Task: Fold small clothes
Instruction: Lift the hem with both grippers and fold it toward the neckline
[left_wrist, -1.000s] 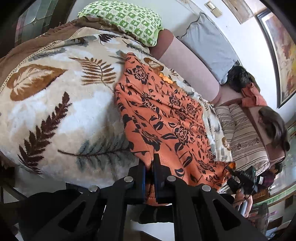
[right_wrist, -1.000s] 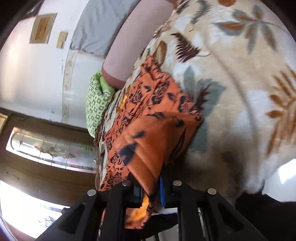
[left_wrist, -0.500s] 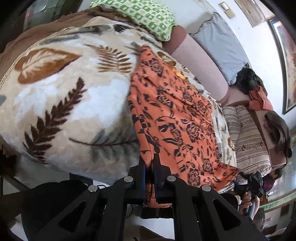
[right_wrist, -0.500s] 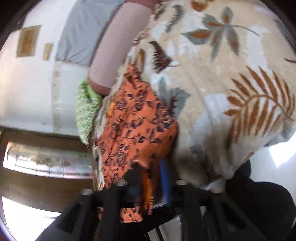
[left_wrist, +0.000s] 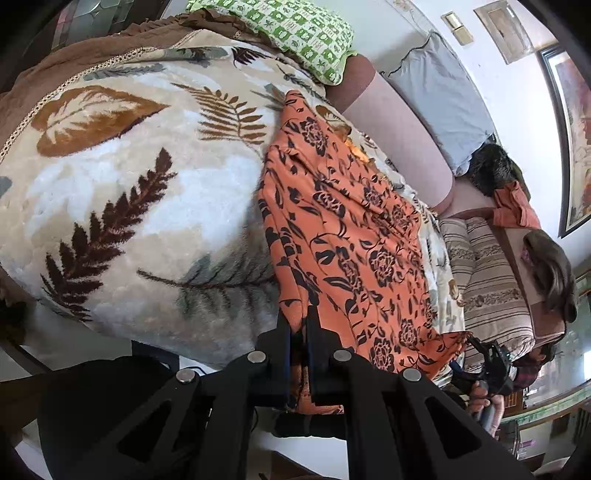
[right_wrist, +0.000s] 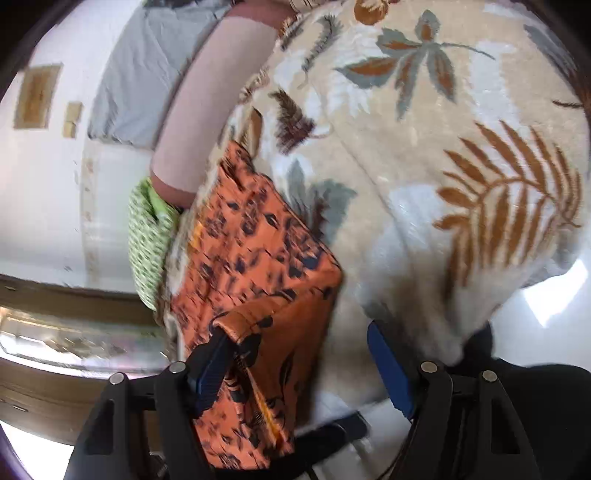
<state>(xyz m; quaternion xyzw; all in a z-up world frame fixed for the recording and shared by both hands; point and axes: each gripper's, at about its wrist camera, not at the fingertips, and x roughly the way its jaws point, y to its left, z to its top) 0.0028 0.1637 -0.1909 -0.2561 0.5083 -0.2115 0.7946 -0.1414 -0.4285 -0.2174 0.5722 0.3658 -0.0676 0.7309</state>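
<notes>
Left wrist view: orange floral garment (left_wrist: 351, 236) spread lengthwise over leaf-print blanket (left_wrist: 122, 192), running from 12 o'clock down to 6 o'clock. Left gripper (left_wrist: 300, 328) closed tight at 6 o'clock, near hem of the cloth pinched between the two dark fingers, a fold of fabric hanging below the jaws. Green checked pillow (left_wrist: 295, 29) at 12 o'clock, partly resting on a pink bolster (left_wrist: 399, 136) that stretches toward 2 o'clock. Grey pillow (left_wrist: 443, 96) against the wall at 1 o'clock. Striped cushion (left_wrist: 487, 280) at 3 o'clock, just beside the far edge of the garment. Right gripper (left_wrist: 491, 362) visible small at 4 o'clock, close to the garment's far corner; contact with the cloth impossible to tell from here.

Right wrist view: somewhat blurred. Right gripper (right_wrist: 299, 354) spread wide, blue-padded fingers (right_wrist: 391, 373) well apart at 5 and 7 o'clock. Orange floral garment (right_wrist: 258, 273) at 7 o'clock, one corner draped over and touching the finger at 7 o'clock, not clamped; other finger bare, clear of the cloth. Leaf-print blanket (right_wrist: 424, 184) filling 12 to 4 o'clock. Green checked pillow (right_wrist: 147, 236) at 9 o'clock, pink bolster (right_wrist: 207, 103) at 11 o'clock, grey pillow (right_wrist: 140, 74) beyond it.
</notes>
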